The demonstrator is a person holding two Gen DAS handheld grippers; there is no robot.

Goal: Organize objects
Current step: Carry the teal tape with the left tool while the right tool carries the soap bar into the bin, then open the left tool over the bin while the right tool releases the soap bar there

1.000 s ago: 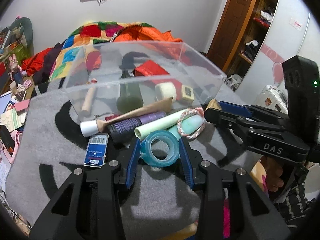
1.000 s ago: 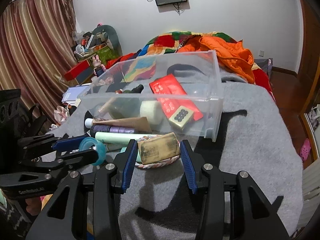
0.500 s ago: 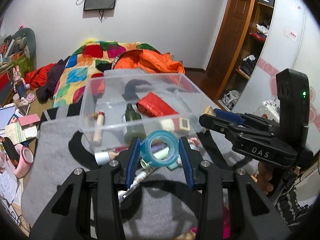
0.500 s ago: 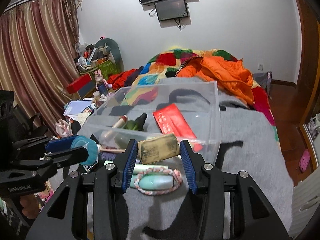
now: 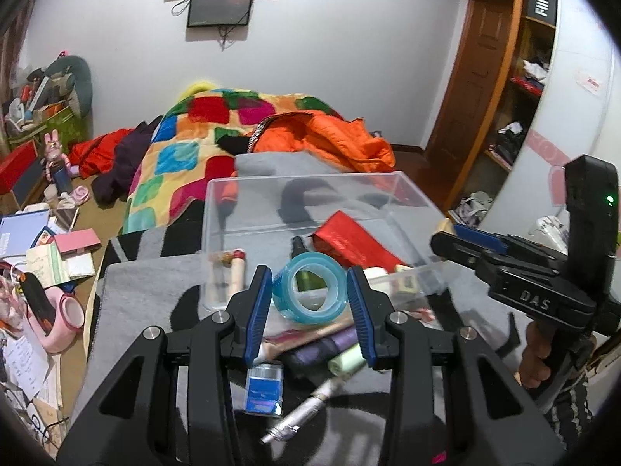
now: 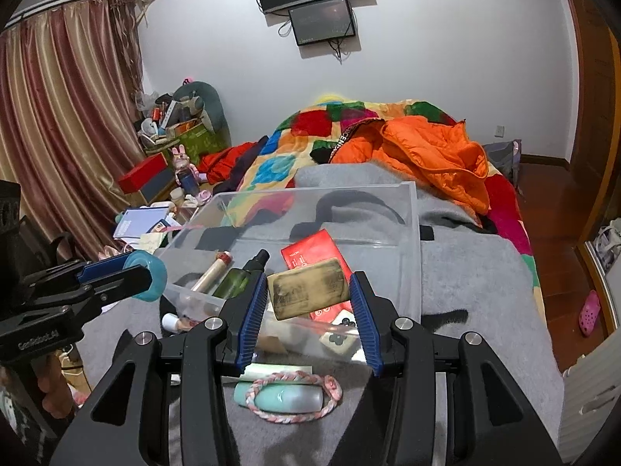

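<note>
left wrist: left gripper (image 5: pixel 308 297) fingers grip tape roll (image 5: pixel 309 288), held above the bin (image 5: pixel 295 186) near edge | right wrist: right gripper (image 6: pixel 308 303) fingers grip worn block (image 6: pixel 308 286) over bin (image 6: pixel 411 209); pouch (image 6: pixel 285 396) on blanket (image 6: pixel 481 279)

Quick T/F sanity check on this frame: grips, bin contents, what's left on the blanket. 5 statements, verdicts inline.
1. The left gripper holds a blue tape roll. True.
2. The right gripper is empty. False: it is shut on a worn tan block.
3. A red packet lies inside the clear plastic bin. True.
4. The braided pink ring is already in the bin. False: it lies on the grey blanket in front of the bin, around a mint-green tube.
5. The dark green bottle stands upright on the blanket. False: it lies tilted inside the bin.
</note>
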